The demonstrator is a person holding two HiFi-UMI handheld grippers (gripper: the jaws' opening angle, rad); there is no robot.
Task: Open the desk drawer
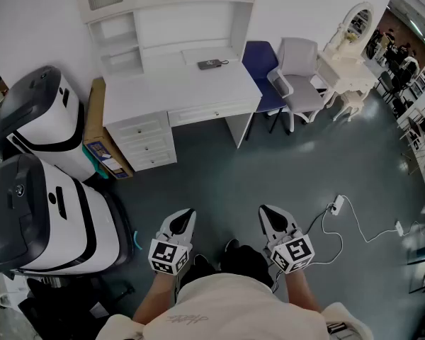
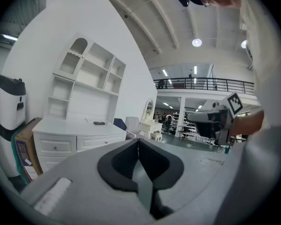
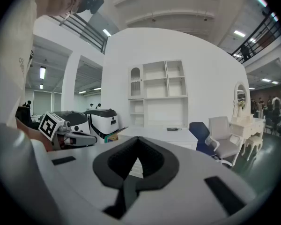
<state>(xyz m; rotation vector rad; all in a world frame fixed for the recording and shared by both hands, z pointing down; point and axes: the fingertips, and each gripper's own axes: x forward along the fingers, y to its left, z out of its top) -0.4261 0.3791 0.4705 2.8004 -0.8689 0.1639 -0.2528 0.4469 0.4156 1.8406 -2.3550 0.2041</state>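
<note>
The white desk (image 1: pixel 177 83) with a shelf unit on top stands against the far wall, well ahead of me. A wide drawer (image 1: pixel 212 112) sits shut under its top, and a stack of three shut drawers (image 1: pixel 145 142) is at its left. Both grippers hover low in front of my body, far from the desk and pointing toward it. My left gripper (image 1: pixel 187 214) is shut with nothing between its tips, and so is my right gripper (image 1: pixel 266 211). The left gripper view shows the desk drawers (image 2: pixel 56 146) beyond the shut left gripper (image 2: pixel 138 142). The right gripper (image 3: pixel 138 139) faces the desk (image 3: pixel 164 134).
Two large white-and-black machines (image 1: pixel 35 112) (image 1: pixel 42 218) stand at the left, with a cardboard box (image 1: pixel 95 129) beside the desk. A blue chair (image 1: pixel 265 66), a grey chair (image 1: pixel 297 76) and a white vanity table (image 1: pixel 347 62) are at the right. A cable with a plug strip (image 1: pixel 336 205) lies on the floor.
</note>
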